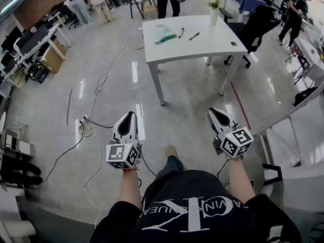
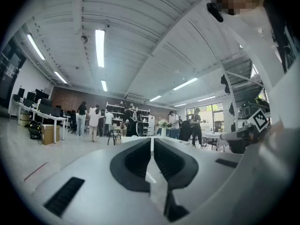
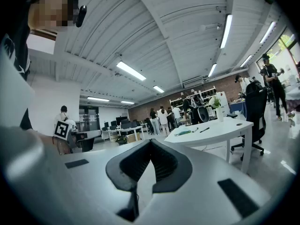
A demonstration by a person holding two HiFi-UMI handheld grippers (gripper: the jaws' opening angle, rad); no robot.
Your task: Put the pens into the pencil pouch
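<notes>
Left tongs (image 2: 152, 142): pressed together, nothing between them; smooth pale grey shells with dark ribbed pads that taper to a point; held level above the floor

Right tongs (image 3: 150, 144): closed tip to tip and empty; same rounded grey shells and dark pads; level, well apart from the left tongs

Pouch (image 1: 164, 34): flat, see-through greenish plastic with a darker strip along its near edge; lies on the far left part of the worktop, well apart from both tongs

Pens (image 1: 181, 33): two slim dark sticks lying loose on the worktop just right of the pouch, outside it, apart from each other and not touching it

Worktop (image 1: 212, 47): smooth white rectangular top with rounded corners on straight white legs

Vase (image 1: 214, 15): narrow white cylinder with pale flowers, upright near the far right corner of the worktop

Chair (image 1: 258, 24): black, padded, on a star base, just beside the right end of the worktop

Floor (image 1: 192, 95): glossy grey, mirrors the strip lights; thin dark and white cables (image 1: 98, 85) trail across it on the left
</notes>
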